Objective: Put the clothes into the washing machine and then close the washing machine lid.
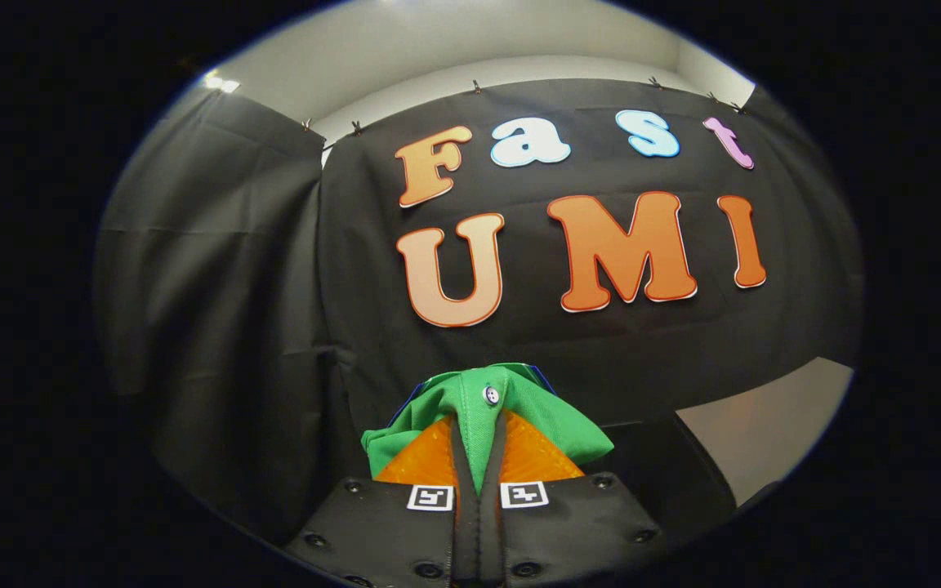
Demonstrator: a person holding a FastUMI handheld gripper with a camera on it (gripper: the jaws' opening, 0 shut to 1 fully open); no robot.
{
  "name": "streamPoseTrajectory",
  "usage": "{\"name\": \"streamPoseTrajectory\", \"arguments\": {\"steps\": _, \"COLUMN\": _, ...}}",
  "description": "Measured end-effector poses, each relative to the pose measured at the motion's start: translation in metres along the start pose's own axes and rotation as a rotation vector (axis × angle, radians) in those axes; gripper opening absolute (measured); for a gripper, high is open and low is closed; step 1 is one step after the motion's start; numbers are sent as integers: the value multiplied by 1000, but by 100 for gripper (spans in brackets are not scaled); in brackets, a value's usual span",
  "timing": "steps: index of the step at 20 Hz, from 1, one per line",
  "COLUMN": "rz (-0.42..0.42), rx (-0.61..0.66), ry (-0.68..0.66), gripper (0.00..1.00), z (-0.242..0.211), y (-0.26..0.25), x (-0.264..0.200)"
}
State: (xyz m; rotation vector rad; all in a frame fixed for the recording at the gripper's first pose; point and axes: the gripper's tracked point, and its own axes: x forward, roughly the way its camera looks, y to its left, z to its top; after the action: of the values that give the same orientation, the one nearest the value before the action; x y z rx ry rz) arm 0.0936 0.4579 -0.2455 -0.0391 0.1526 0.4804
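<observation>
1. My gripper is pinched tight on a green shirt, both fingers pressing its fold.
2. The shirt bunches between and just beyond the fingers, its small button facing me.

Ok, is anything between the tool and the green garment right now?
Nothing is: the tool is shut on the green garment, which is pinched between its fingers and bunches over their tips. Ahead hangs the black cloth wall.
</observation>
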Motion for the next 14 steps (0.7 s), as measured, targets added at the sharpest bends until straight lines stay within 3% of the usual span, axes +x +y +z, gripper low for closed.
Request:
{"name": "streamPoseTrajectory", "arguments": {"steps": 6, "rz": -83, "rx": 14, "ry": 115, "gripper": 8, "z": -89, "y": -4, "x": 40}}
{"name": "streamPoseTrajectory", "arguments": {"steps": 14, "rz": -207, "rx": 88, "ry": 390, "gripper": 8, "z": -236, "y": -34, "x": 80}}
